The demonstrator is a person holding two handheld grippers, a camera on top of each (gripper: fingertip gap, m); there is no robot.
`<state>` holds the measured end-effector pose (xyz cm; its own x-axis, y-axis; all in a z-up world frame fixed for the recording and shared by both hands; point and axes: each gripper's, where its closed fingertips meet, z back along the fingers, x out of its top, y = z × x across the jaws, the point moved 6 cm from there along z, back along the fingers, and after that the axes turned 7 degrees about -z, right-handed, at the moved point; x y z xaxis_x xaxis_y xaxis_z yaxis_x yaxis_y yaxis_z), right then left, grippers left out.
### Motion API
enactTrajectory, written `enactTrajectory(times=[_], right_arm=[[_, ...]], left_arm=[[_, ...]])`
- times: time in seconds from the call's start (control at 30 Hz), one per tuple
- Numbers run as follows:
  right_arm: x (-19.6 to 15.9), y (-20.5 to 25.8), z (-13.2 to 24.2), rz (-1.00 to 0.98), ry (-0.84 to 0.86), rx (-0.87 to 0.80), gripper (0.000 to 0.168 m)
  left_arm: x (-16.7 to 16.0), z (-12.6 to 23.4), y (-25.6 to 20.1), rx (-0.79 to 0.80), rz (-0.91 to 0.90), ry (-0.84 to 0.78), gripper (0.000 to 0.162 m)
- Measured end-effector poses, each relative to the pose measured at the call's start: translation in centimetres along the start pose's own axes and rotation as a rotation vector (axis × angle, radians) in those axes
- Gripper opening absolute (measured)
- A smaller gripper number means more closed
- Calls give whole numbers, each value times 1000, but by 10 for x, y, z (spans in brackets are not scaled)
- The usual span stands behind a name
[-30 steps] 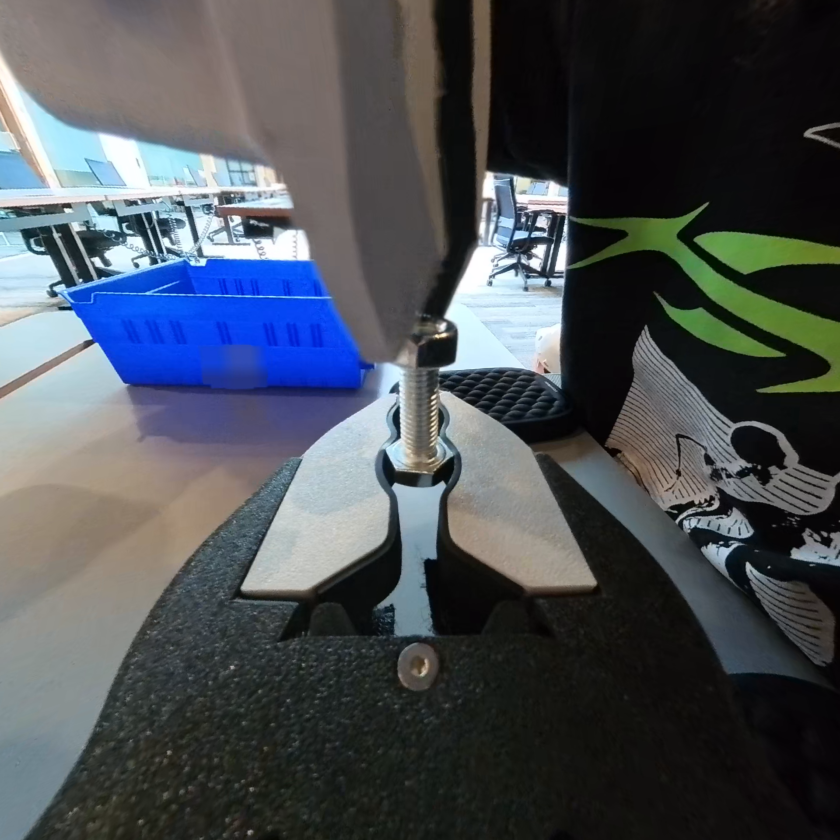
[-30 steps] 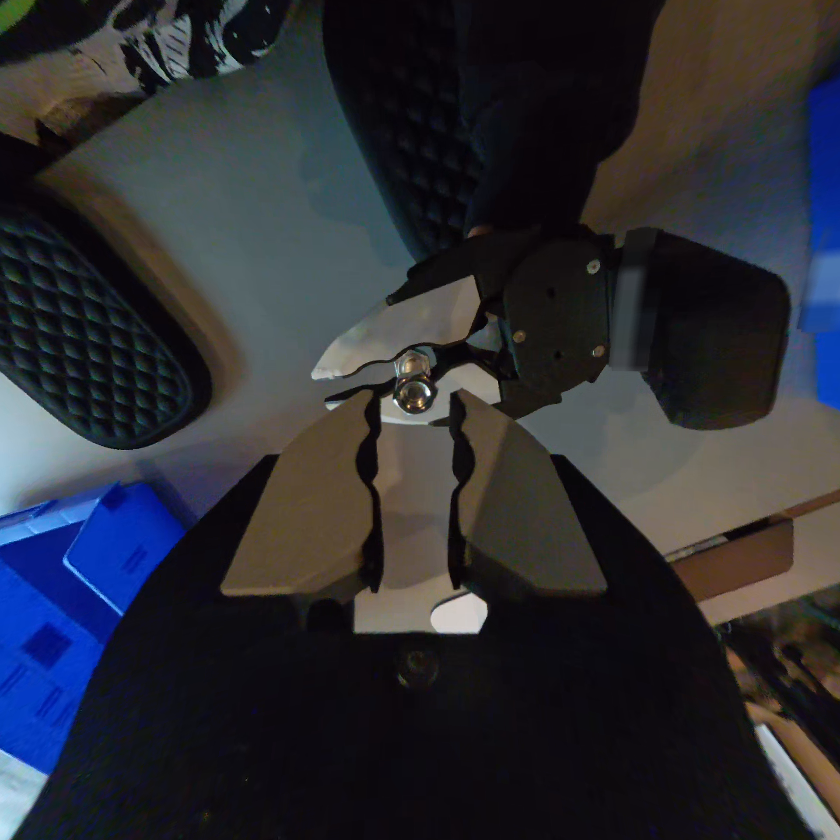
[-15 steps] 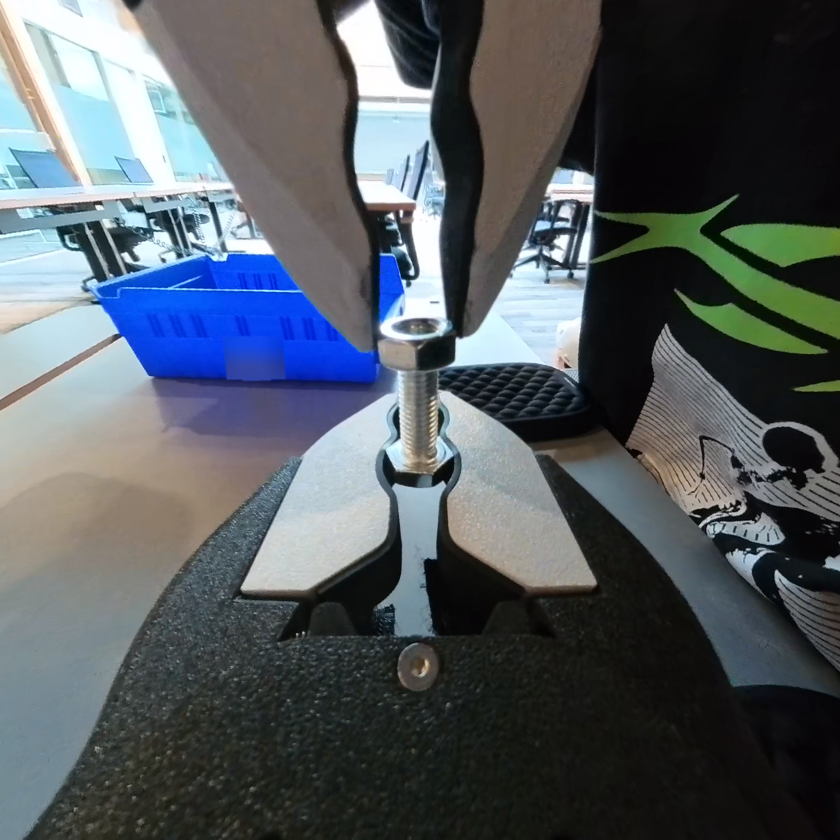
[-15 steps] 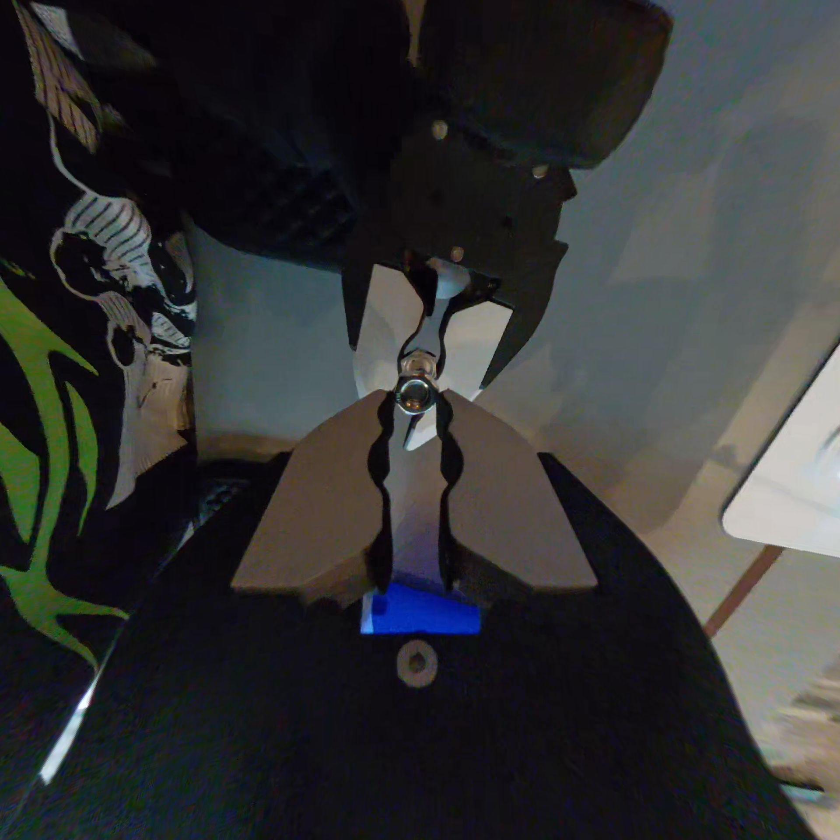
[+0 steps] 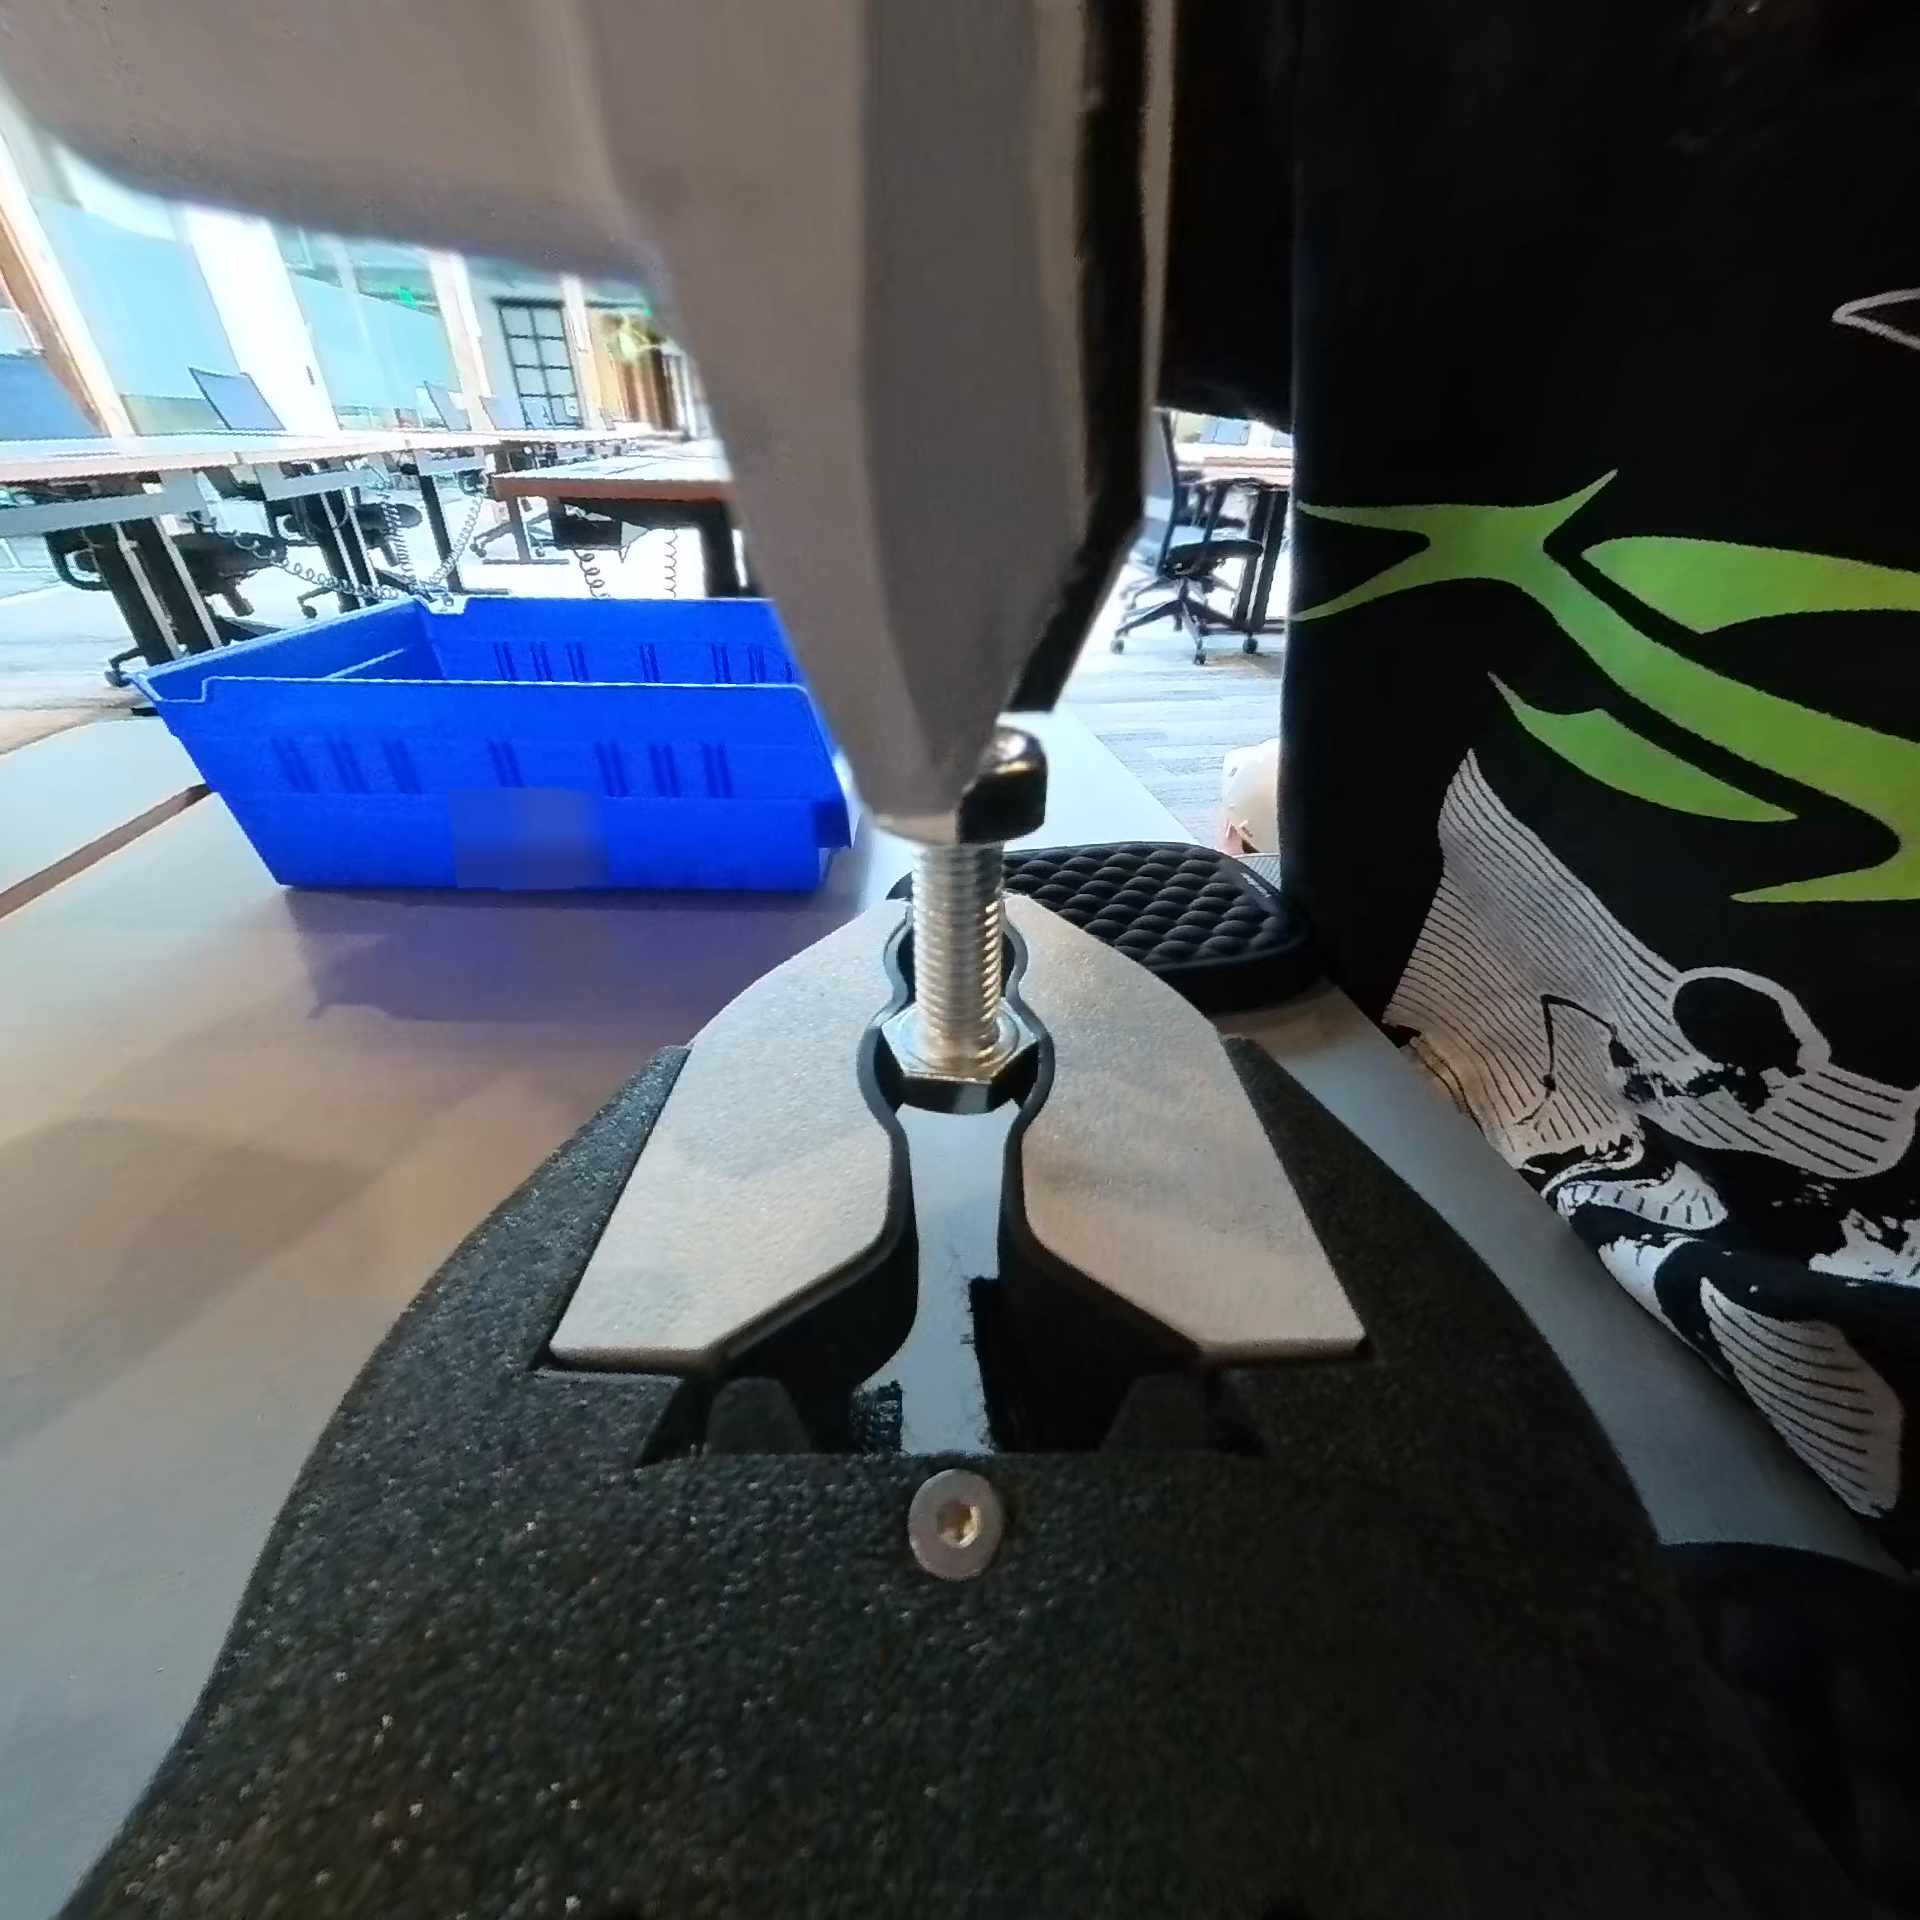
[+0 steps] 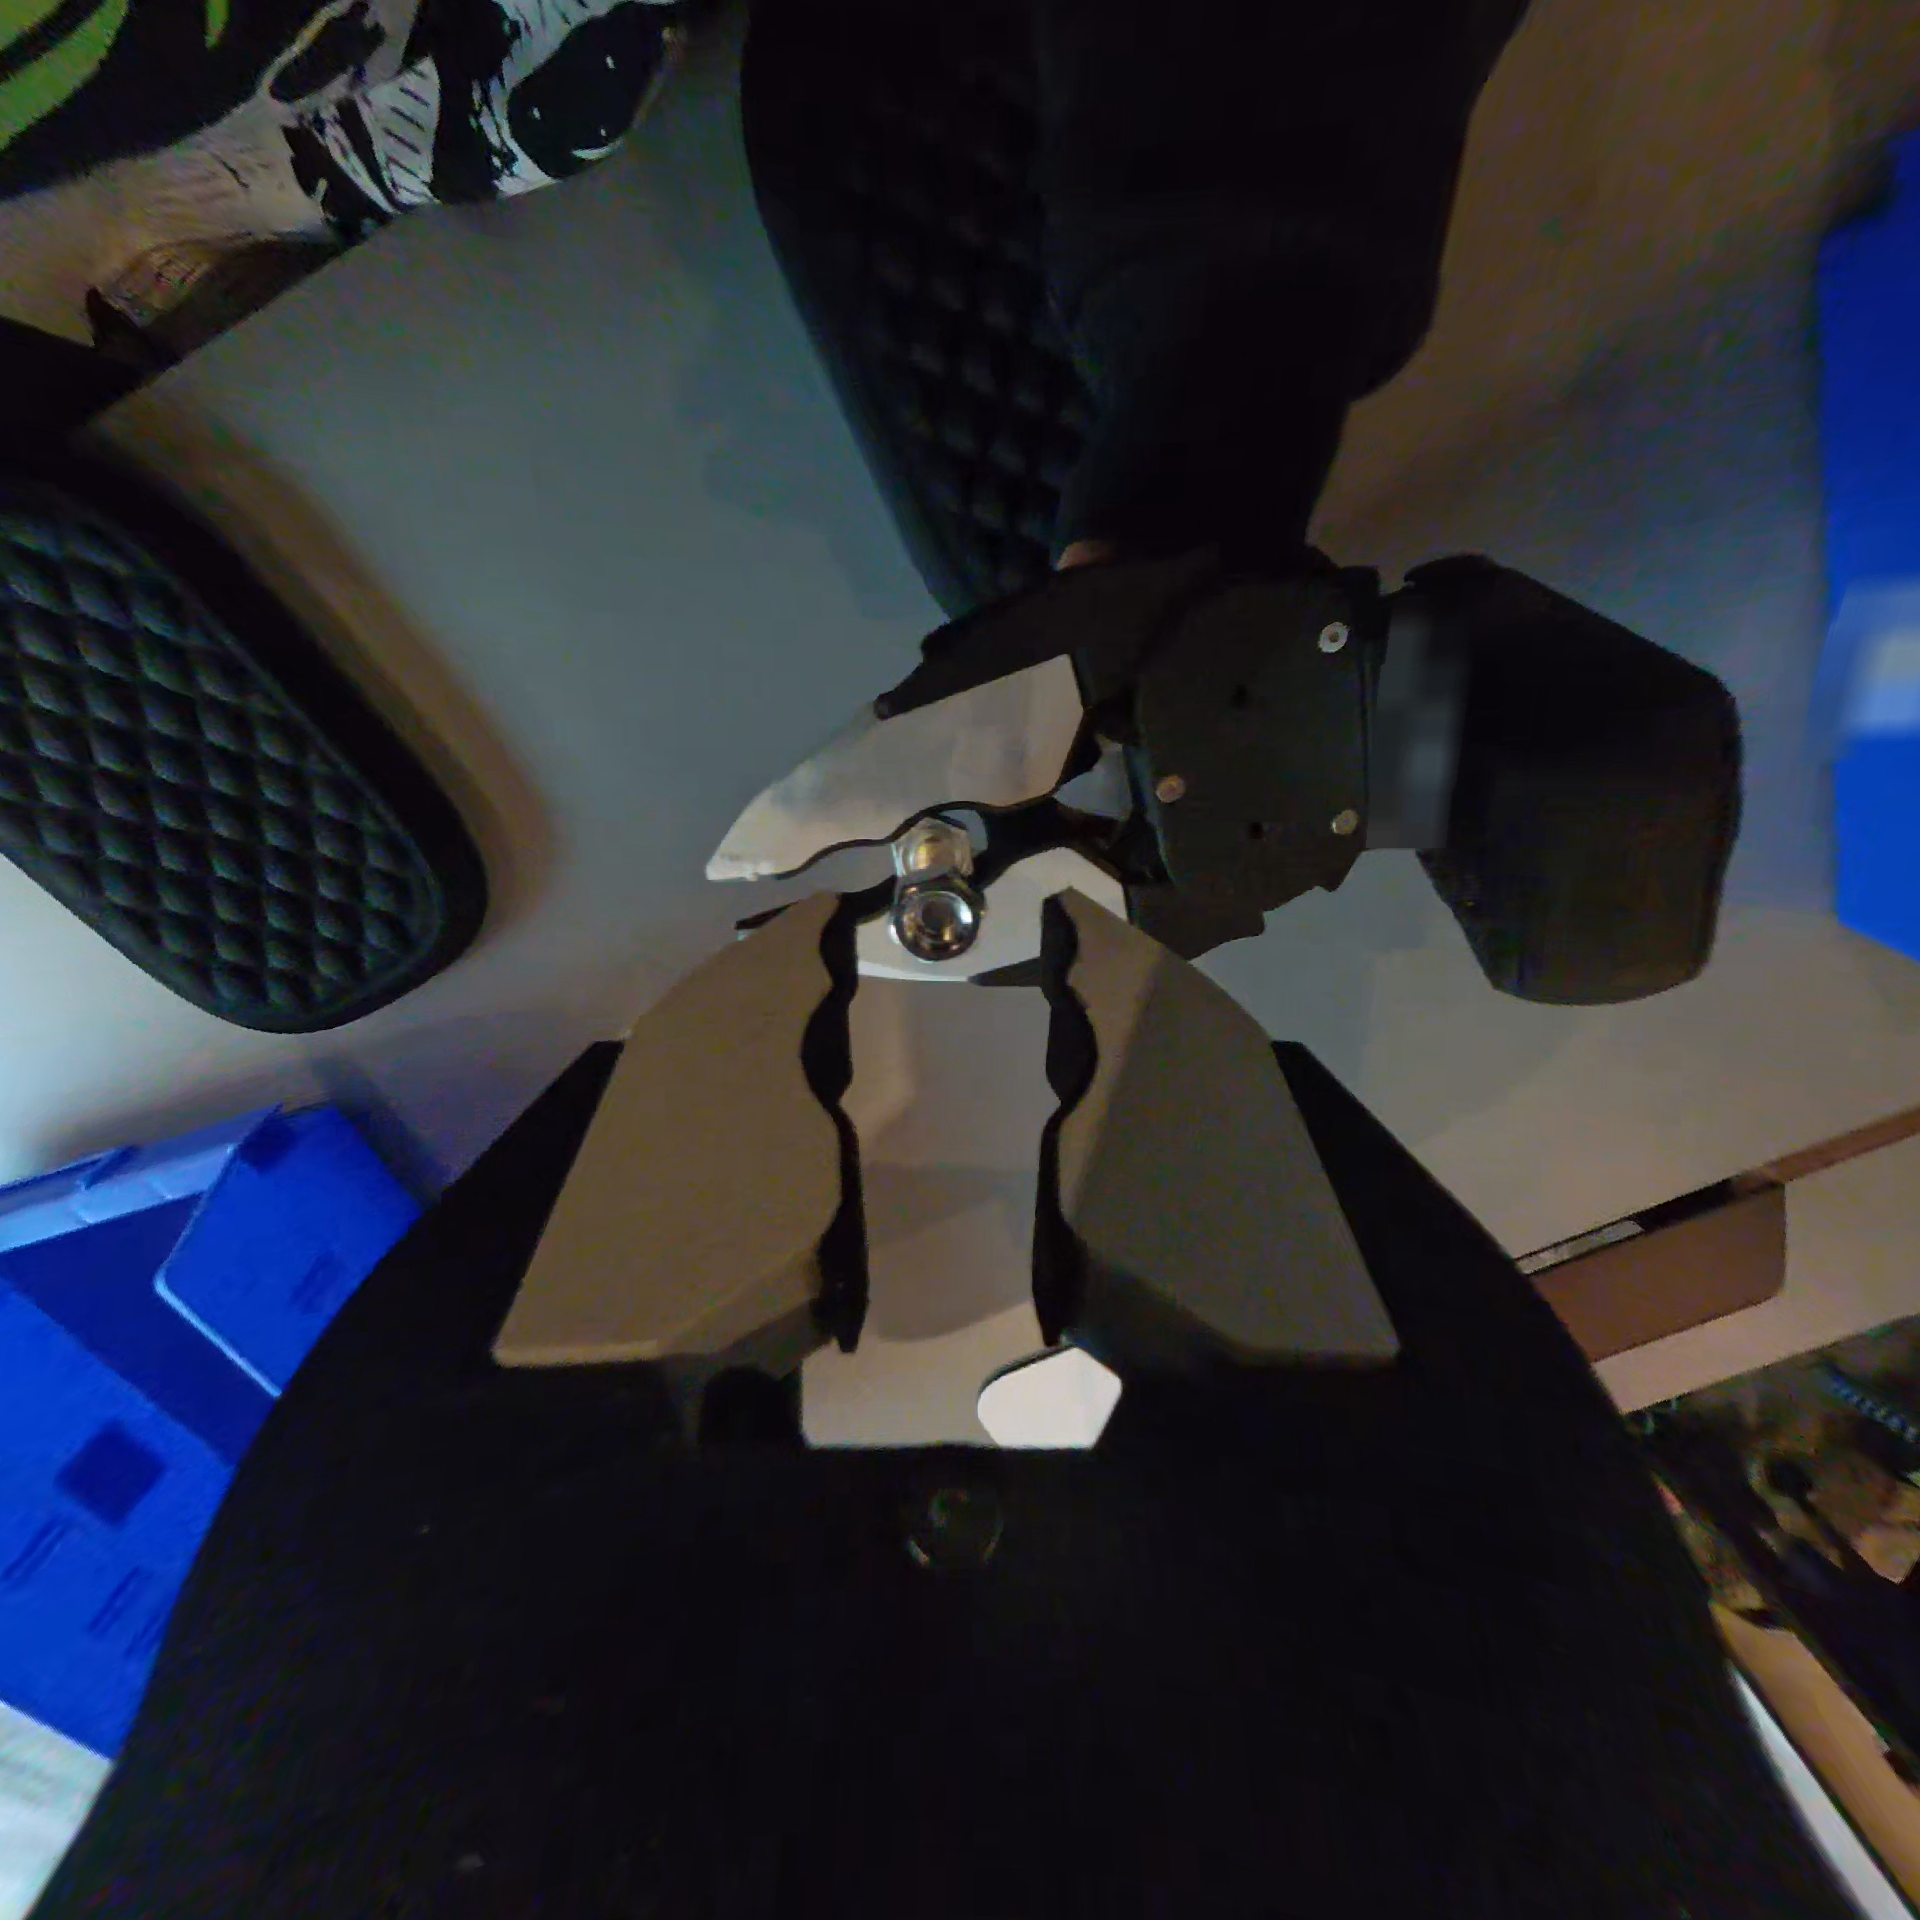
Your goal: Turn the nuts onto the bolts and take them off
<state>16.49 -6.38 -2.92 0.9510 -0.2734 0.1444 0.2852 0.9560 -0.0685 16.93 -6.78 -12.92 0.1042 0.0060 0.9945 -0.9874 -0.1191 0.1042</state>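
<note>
My left gripper is shut on the hex base of a silver bolt and holds it upright above the grey table. A nut sits at the top of the thread. My right gripper comes down from above, and its jaws stand open on either side of the nut with a gap on both sides. In the left wrist view one right finger covers most of the nut. The left gripper's fingers show below in the right wrist view.
A blue bin stands on the table behind the bolt, and blue bins show at lower left of the right wrist view. Black quilted pads lie close by. A person's black printed shirt is at the right. Some 7 cm of space lies between my two pairs of fingers.
Half a second ago my right gripper was closed on the nut. It has since opened and swung back about a quarter turn. My left gripper and the bolt have stayed put.
</note>
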Motion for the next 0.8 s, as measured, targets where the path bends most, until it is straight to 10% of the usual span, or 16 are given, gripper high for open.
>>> enactTrajectory(times=[0.23,0.5,0.63,0.8], right_arm=[[-5,0,-3,-126,-1,-5,17],[-8,9,-6,-925,0,-81,17],[-6,8,-6,-878,-18,-90,30],[-3,8,4,-323,-31,-97,45]], left_arm=[[0,1,1,11,-3,-4,12],[-2,-1,2,46,-13,33,12],[-1,0,2,37,-6,13,12],[0,0,0,9,2,3,12]])
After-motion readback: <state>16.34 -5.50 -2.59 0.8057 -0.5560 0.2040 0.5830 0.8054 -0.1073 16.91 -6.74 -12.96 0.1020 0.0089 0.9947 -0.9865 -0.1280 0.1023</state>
